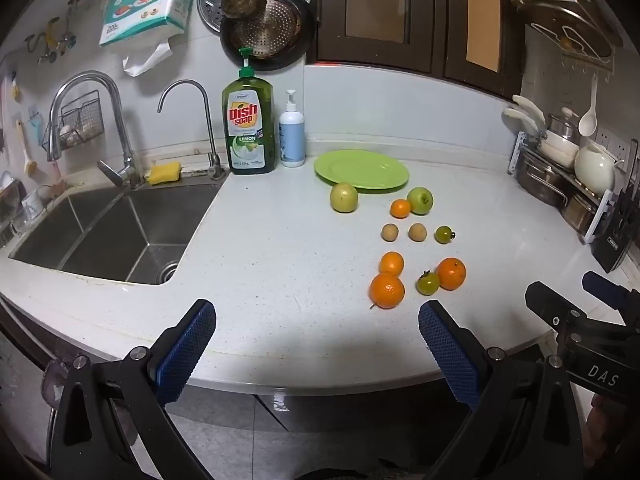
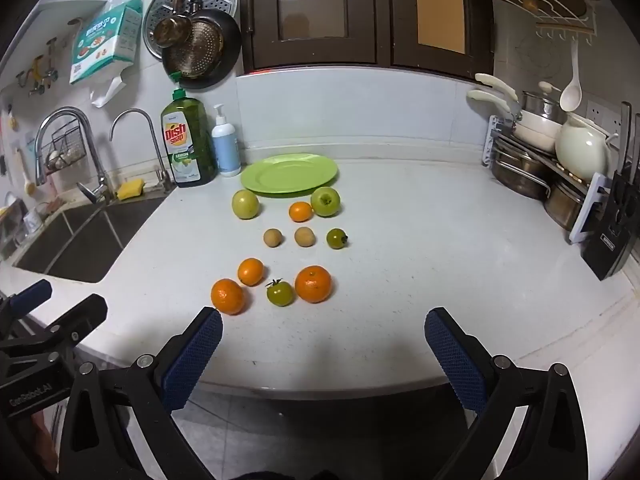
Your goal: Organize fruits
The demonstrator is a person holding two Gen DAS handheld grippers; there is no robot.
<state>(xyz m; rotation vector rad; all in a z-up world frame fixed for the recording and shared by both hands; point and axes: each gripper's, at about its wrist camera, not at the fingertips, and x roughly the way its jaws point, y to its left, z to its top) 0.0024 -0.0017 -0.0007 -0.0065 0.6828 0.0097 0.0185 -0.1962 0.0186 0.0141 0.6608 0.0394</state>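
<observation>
Right wrist view: our right claw (image 2: 323, 334) and left claw (image 1: 317, 326) gape empty, low in frame, fruit (image 2: 313, 284) and green plate (image 2: 289, 173) on the counter (image 2: 420, 248) above

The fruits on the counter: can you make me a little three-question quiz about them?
1. True or false: the green plate already holds fruit.
2. How many oranges lie on the counter? A) two B) four C) six
3. Fill in: both grippers' fingers are ____.

Key: 1 false, the plate is bare. 2 B, for instance the big orange. 3 open, holding nothing: left gripper, right gripper.
</observation>
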